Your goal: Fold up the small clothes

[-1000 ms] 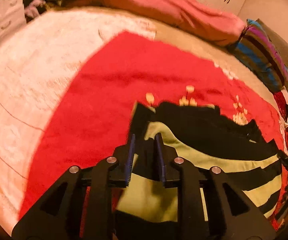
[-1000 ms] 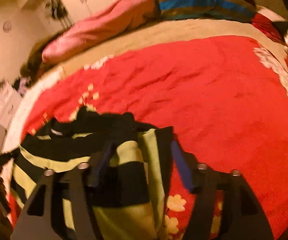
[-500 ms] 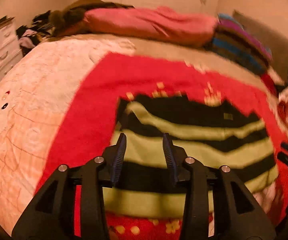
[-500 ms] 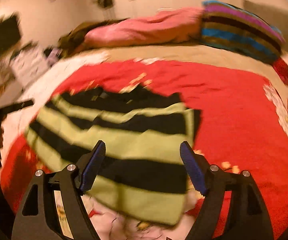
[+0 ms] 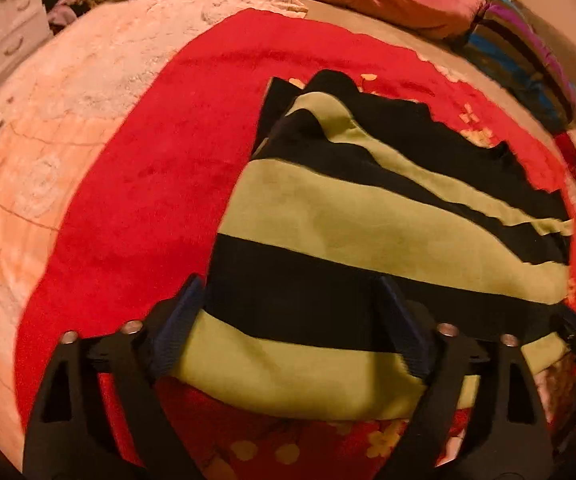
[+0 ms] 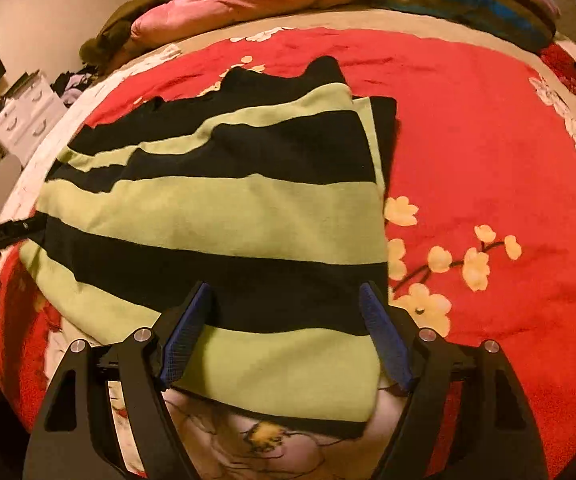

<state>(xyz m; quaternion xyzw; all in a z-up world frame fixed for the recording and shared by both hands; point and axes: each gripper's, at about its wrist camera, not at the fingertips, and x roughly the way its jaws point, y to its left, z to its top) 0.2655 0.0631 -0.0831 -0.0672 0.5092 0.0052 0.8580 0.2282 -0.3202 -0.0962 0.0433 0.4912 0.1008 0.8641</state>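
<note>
Black angular fingers (image 6: 192, 332), blue pads (image 5: 401, 326), silver screws.

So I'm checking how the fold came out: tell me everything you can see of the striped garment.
The striped garment is soft knit-looking cloth in broad black and light green bands. It lies folded on the red blanket, layers stacked, with a black edge jutting at the far side and slight wrinkles near the far stripes. Its near edge hangs over a pale flowered patch. The left gripper and right gripper both stand open above its near end; neither pinches it.
</note>
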